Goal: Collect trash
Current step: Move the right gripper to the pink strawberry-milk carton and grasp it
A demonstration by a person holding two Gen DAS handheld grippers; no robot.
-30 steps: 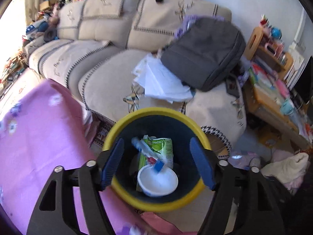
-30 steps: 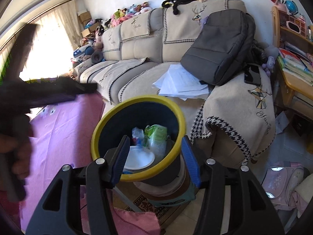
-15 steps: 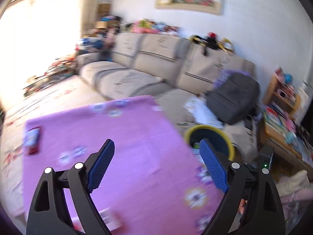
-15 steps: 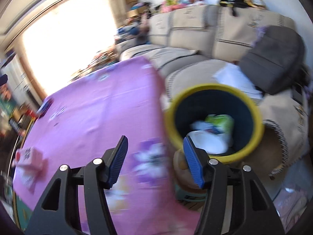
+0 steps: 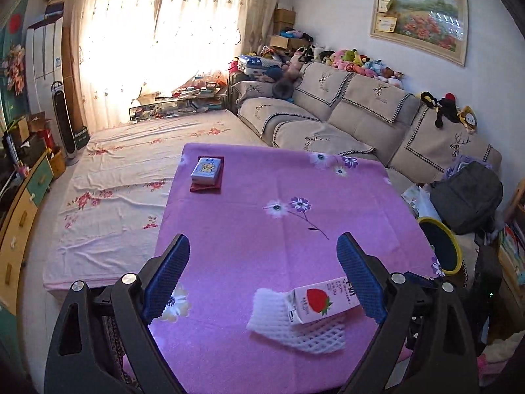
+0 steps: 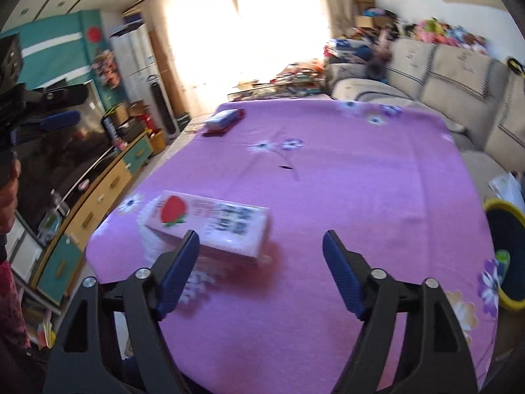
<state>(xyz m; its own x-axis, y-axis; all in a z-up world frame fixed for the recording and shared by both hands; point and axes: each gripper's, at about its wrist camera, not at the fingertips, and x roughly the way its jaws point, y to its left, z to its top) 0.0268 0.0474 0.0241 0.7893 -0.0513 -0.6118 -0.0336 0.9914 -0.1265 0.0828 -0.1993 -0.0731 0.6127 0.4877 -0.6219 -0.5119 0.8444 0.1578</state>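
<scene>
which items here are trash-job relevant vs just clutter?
Job:
strawberry carton
white foam net under it
yellow-rimmed bin

Lying about:
card box on red booklet
grey backpack
plush toys on sofa back

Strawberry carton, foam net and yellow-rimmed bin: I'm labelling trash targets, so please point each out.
strawberry carton [image 6: 210, 226], right wrist view, on its printed top face.
foam net [image 5: 295, 331], left wrist view, on the white mesh beneath the carton.
yellow-rimmed bin [image 5: 454, 264], left wrist view, on its rim.

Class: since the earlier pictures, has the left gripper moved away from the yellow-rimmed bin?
Yes. The left gripper has swung from above the yellow-rimmed bin to over the purple tablecloth; its jaws have just been opening, empty.
</scene>
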